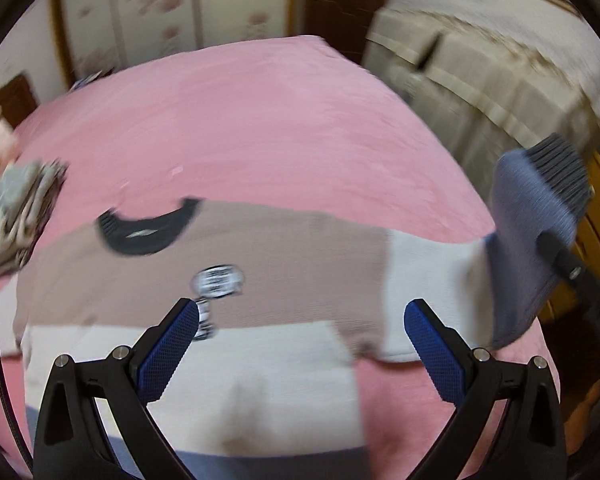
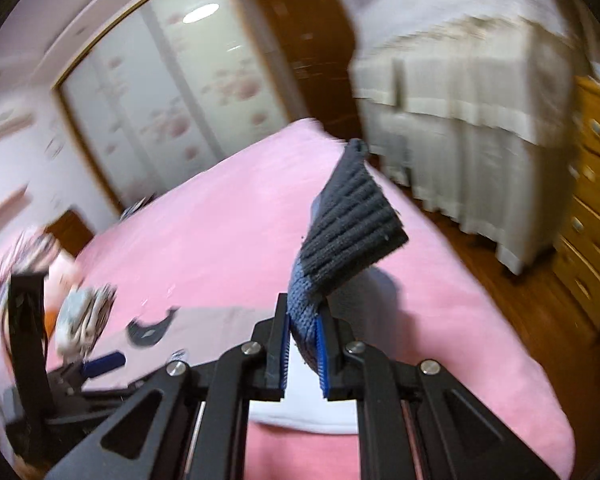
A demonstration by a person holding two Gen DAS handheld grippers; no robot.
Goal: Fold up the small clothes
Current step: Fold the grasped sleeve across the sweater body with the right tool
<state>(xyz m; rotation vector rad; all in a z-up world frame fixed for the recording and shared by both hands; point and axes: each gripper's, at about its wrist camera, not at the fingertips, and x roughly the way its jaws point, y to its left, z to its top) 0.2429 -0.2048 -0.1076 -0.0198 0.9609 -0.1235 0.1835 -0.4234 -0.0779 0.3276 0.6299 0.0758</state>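
A small colour-block sweater (image 1: 260,256), beige, white and blue-grey with a dark collar (image 1: 144,228), lies flat on the pink bed (image 1: 240,120). My left gripper (image 1: 302,320) is open and empty, hovering just above the sweater's chest. My right gripper (image 2: 303,344) is shut on the blue-grey sleeve (image 2: 340,240) near its dark ribbed cuff and holds it lifted off the bed. The lifted sleeve and cuff (image 1: 540,208) also show at the right of the left wrist view, with the right gripper's fingers (image 1: 560,256) on it.
A stack of folded clothes (image 1: 20,216) sits at the bed's left side. A cream-covered bed (image 2: 480,100) and wooden drawers (image 2: 592,200) stand to the right, past the pink bed's edge. Floral wardrobe doors (image 2: 172,92) are behind.
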